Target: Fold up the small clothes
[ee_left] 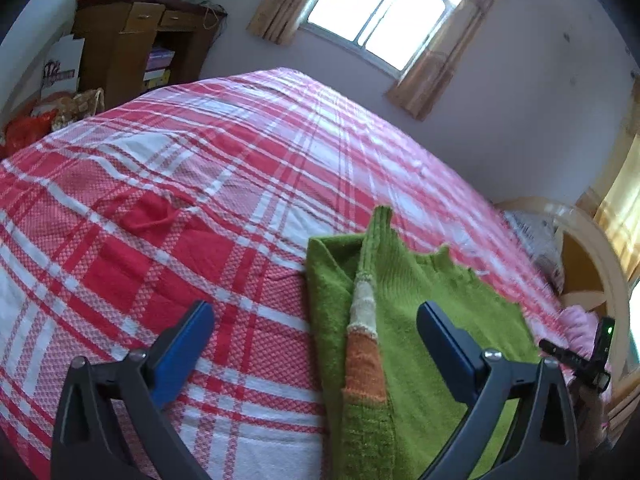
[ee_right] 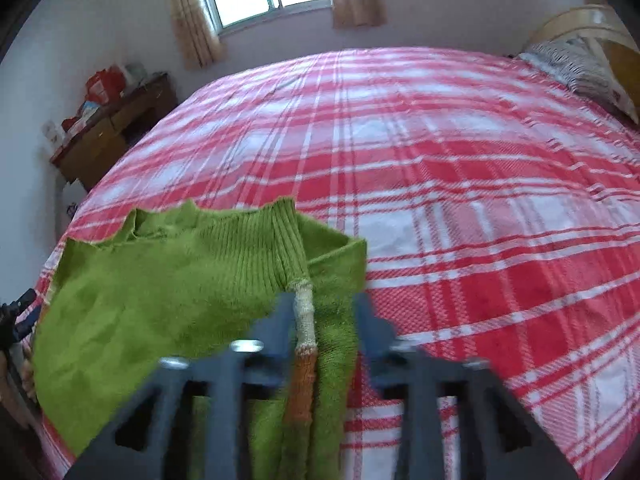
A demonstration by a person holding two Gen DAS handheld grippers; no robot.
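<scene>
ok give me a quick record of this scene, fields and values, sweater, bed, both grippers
surface: bed with red and white plaid cover
garment: green sweater, lying partly folded on the bed
sleeve: striped sleeve laid over the sweater, cream and orange bands
left gripper: open wide, nothing held, one finger over the sweater, one over the cover
right gripper: blurred, jaws astride the sleeve; grip cannot be told
background: window with curtains, wooden desk

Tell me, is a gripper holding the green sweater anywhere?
No. The left gripper is wide open above the sweater, and the right gripper straddles the folded sleeve without pinching it.
</scene>
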